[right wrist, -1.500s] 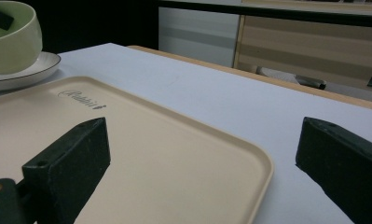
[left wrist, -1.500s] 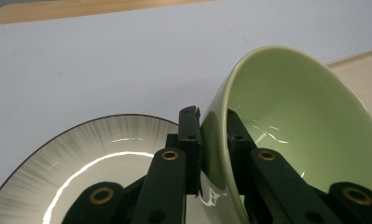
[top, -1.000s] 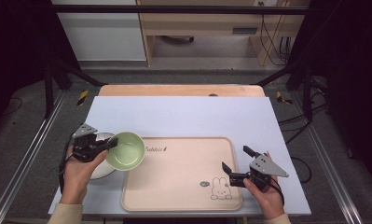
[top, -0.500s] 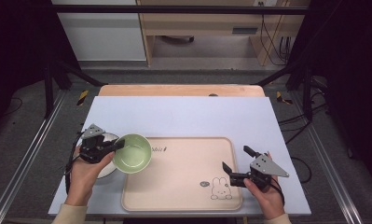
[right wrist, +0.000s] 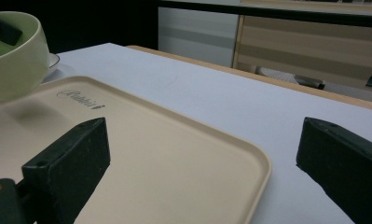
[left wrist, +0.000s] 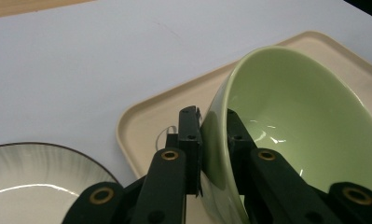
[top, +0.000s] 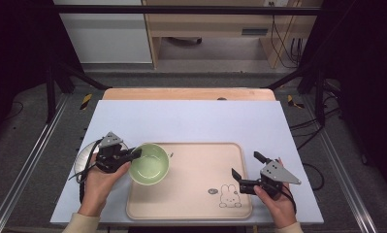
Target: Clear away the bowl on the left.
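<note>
A light green bowl point(top: 150, 164) hangs over the left end of the beige tray point(top: 201, 194), held by its rim in my left gripper point(top: 133, 155). In the left gripper view the bowl point(left wrist: 309, 135) is tilted, and my left gripper point(left wrist: 214, 140) is shut on its wall, one jaw outside and one inside. My right gripper point(top: 245, 170) stands open at the tray's right edge with nothing between its jaws. From the right gripper view the bowl point(right wrist: 13, 56) floats above the tray point(right wrist: 174, 158) at the far left.
A white plate point(top: 84, 156) with a dark rim lies on the pale blue tabletop point(top: 191, 121) left of the tray, partly under my left hand. The tray carries a small rabbit drawing point(top: 227, 195) near its right front corner.
My left gripper has carried the green bowl rightward, from above the white plate to over the tray's left end. The right gripper has stayed where it was.
</note>
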Demonstrator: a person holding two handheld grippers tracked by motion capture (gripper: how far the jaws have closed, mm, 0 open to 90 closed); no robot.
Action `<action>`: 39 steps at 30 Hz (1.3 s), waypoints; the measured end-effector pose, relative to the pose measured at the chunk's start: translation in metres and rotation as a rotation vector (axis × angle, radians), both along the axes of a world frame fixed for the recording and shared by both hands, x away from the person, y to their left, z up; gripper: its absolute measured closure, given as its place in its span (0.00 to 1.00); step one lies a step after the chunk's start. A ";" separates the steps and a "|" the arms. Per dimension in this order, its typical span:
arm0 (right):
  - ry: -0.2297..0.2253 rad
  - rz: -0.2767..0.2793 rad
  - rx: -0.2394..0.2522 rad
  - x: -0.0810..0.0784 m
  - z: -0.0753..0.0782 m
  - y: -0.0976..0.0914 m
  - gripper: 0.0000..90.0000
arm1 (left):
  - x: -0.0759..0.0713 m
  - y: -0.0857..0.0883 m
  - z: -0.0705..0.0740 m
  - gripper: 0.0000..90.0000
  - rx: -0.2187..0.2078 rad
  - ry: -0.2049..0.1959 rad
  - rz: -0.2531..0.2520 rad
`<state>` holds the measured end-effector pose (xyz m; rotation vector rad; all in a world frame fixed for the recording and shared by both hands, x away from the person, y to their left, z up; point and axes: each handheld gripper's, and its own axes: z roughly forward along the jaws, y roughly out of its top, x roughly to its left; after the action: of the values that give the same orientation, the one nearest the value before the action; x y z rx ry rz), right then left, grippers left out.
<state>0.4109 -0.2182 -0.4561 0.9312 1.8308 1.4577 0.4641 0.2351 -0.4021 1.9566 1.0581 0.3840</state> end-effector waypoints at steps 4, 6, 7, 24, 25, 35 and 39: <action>0.000 0.001 0.000 0.000 0.000 0.001 0.03 | -0.001 -0.009 -0.002 0.90 -0.005 -0.017 -0.002; -0.002 0.005 -0.005 0.000 0.000 0.001 0.03 | -0.001 -0.011 -0.002 0.90 -0.016 -0.014 -0.003; -0.001 0.005 -0.005 0.000 0.000 0.001 0.03 | -0.001 -0.013 -0.003 0.90 -0.031 -0.010 -0.001; -0.004 0.002 0.005 0.000 0.001 -0.003 0.03 | -0.010 -0.054 -0.012 0.90 -0.019 0.020 -0.106; -0.002 0.001 0.005 0.000 0.001 -0.003 0.03 | -0.011 -0.057 -0.013 0.90 -0.026 0.021 -0.107; -0.001 0.004 0.008 0.000 0.000 -0.001 0.03 | -0.011 -0.064 -0.022 0.90 -0.019 0.038 -0.112; 0.005 0.000 0.005 0.001 0.000 -0.002 0.03 | -0.010 -0.063 -0.023 0.90 -0.034 0.040 -0.108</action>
<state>0.4116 -0.2206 -0.4563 0.9374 1.8314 1.4620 0.4541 0.1720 -0.4251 1.9885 0.9727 0.2671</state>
